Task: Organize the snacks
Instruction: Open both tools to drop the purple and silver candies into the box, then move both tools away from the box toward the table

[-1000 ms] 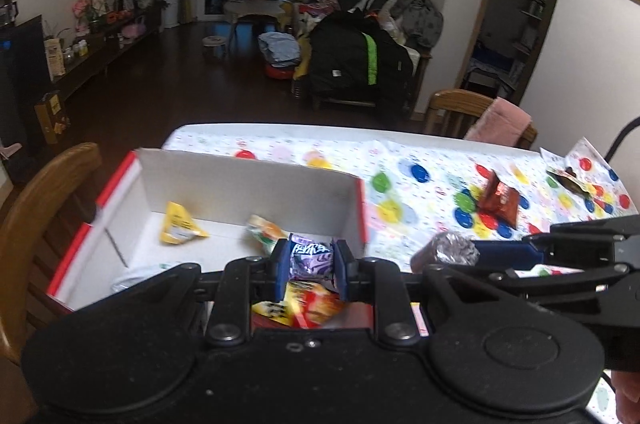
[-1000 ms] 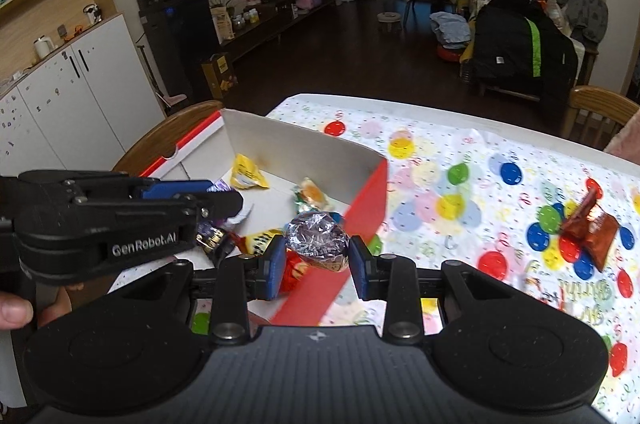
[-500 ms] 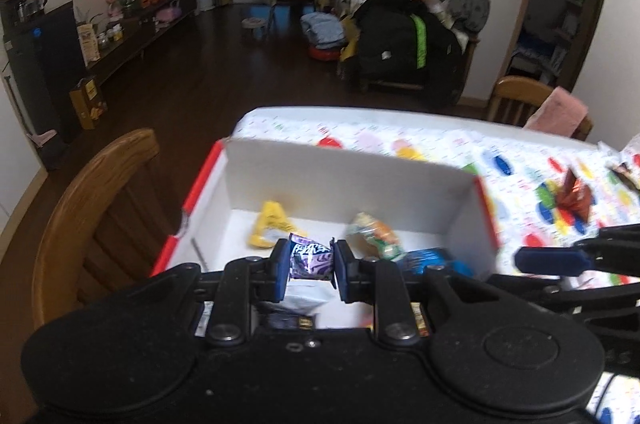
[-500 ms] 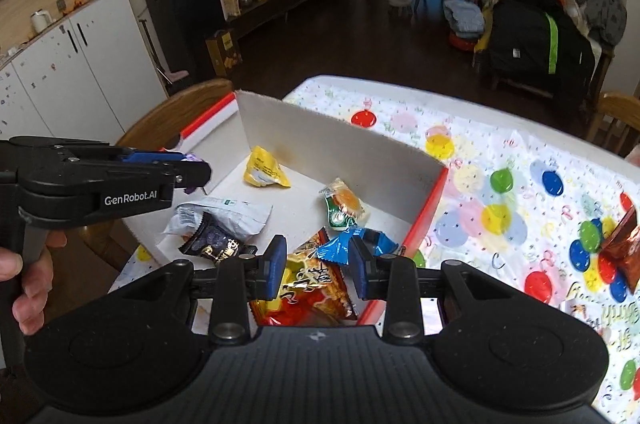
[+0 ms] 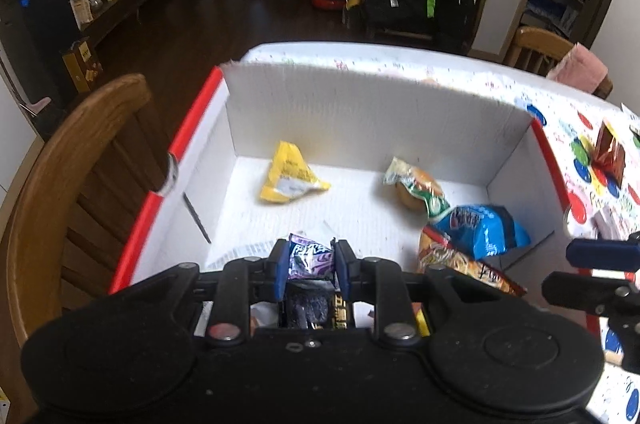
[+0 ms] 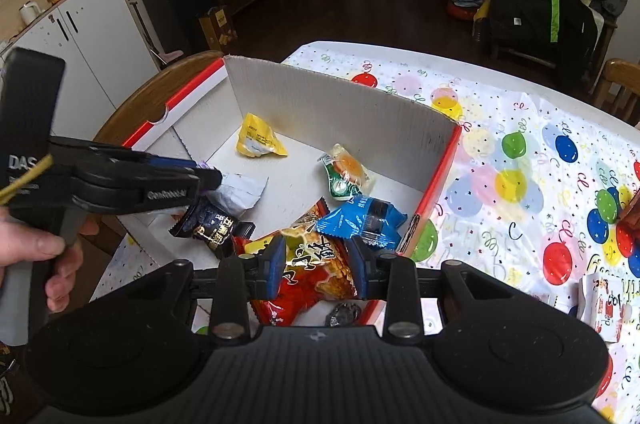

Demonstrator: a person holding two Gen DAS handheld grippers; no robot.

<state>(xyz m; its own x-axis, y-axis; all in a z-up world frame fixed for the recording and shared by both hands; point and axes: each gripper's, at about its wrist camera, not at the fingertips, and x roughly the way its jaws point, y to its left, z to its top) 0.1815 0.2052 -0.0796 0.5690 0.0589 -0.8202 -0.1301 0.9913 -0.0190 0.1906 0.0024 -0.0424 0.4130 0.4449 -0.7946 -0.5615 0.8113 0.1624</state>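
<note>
My left gripper (image 5: 310, 264) is shut on a purple snack packet (image 5: 311, 255) and hovers low over the near part of the white box with red edges (image 5: 360, 112). In the right wrist view the left gripper (image 6: 208, 180) comes in from the left, held by a hand. My right gripper (image 6: 318, 264) is open above a red-orange bag (image 6: 316, 278) at the box's (image 6: 320, 104) near right corner. A silver foil-wrapped snack (image 6: 344, 313) lies just below it. Yellow (image 5: 290, 180), green-orange (image 5: 420, 190) and blue (image 5: 480, 230) packets lie inside.
A black packet (image 6: 216, 226) and a white one (image 6: 240, 190) lie under the left gripper. A brown snack (image 5: 608, 152) sits on the balloon-print tablecloth (image 6: 520, 144) right of the box. A wooden chair (image 5: 60, 164) stands at the box's left.
The right gripper held the foil snack a second ago; it has opened and the snack now lies in the box. The left gripper moved left over the box, still holding the purple packet.
</note>
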